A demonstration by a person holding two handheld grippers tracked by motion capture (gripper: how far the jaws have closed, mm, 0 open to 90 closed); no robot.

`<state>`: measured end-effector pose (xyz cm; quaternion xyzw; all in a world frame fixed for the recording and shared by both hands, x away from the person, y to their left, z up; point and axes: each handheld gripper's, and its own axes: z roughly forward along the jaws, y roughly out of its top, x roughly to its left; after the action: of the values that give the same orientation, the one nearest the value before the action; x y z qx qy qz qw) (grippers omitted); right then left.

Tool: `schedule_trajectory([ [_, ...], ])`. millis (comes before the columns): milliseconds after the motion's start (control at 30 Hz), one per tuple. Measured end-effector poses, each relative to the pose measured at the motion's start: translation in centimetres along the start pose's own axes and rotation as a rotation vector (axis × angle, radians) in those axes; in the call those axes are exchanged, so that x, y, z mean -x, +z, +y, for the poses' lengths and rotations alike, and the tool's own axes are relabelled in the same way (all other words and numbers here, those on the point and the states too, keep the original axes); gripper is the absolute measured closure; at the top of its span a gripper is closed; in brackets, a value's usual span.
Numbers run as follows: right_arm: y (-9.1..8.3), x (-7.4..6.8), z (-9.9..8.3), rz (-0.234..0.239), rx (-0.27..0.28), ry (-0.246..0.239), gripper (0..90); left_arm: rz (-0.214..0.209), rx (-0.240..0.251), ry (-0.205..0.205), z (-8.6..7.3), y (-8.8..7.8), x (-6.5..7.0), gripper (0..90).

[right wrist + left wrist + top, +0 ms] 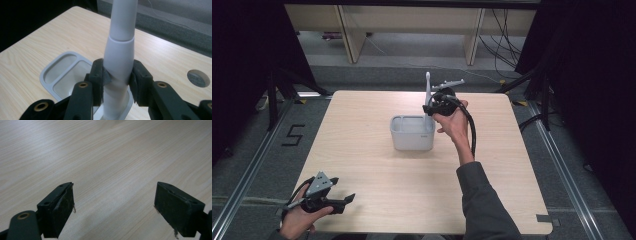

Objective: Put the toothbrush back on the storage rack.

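Note:
A grey holder with compartments (412,133) stands near the middle of the wooden table (377,165). My right gripper (432,108) hangs over its right side, shut on a white, rod-like handle (428,92) that stands upright. In the right gripper view the black pads (98,80) squeeze the thick lower part of the handle (120,57), whose bottom end is hidden behind the jaws, just above the holder (58,72). My left gripper (347,201) rests at the table's front left corner. Its jaws (115,207) stand wide open over bare wood.
A round cable hole (198,78) sits in the table to the right of the holder in the right gripper view. Dark curtains and metal stands flank the table. Shelving legs (352,40) and loose cables (507,35) lie beyond its far edge.

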<state>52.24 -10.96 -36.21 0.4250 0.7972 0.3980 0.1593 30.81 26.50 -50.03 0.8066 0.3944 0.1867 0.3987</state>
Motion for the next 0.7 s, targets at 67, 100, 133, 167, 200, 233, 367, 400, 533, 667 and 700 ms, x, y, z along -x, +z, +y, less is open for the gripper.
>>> schedule_trajectory([
  [67,0.4,0.1,-0.4,0.002,0.002,-0.006,66.6,0.0,-0.003,0.002,0.0,0.0,0.0,15.6],
  [100,0.6,0.1,-0.6,-0.004,-0.013,-0.002,66.6,0.0,-0.002,0.002,0.0,0.0,0.0,15.6],
  [133,0.6,0.1,-0.6,-0.004,-0.013,-0.002,66.6,0.0,-0.002,0.002,0.0,0.0,0.0,15.6],
  [167,0.8,0.1,-0.7,-0.009,-0.018,-0.007,66.6,0.0,-0.003,0.003,0.0,0.0,0.0,15.6],
  [200,0.9,0.0,-0.8,0.0,-0.031,-0.002,66.5,-0.001,-0.002,0.003,0.0,0.0,0.0,15.7],
  [233,1.0,-0.1,-1.0,-0.013,-0.043,-0.006,66.6,-0.001,-0.003,0.004,0.0,0.0,0.0,15.6],
  [367,1.6,-0.3,-1.2,-0.029,-0.063,-0.047,66.5,-0.004,0.005,-0.006,0.0,0.1,0.1,15.6],
  [400,1.7,-0.4,-1.3,-0.031,-0.064,-0.043,66.5,-0.002,-0.008,0.008,0.0,0.0,0.0,15.6],
  [533,2.4,-0.1,-2.2,-0.034,-0.076,-0.054,66.5,0.003,-0.011,0.01,0.0,0.0,-0.1,15.6],
  [667,2.9,0.0,-2.9,-0.037,-0.083,-0.048,66.5,0.001,-0.01,0.008,0.0,0.0,0.0,15.6],
  [700,2.9,0.0,-2.9,-0.037,-0.083,-0.048,66.5,0.001,-0.01,0.008,0.0,0.0,0.0,15.6],
])
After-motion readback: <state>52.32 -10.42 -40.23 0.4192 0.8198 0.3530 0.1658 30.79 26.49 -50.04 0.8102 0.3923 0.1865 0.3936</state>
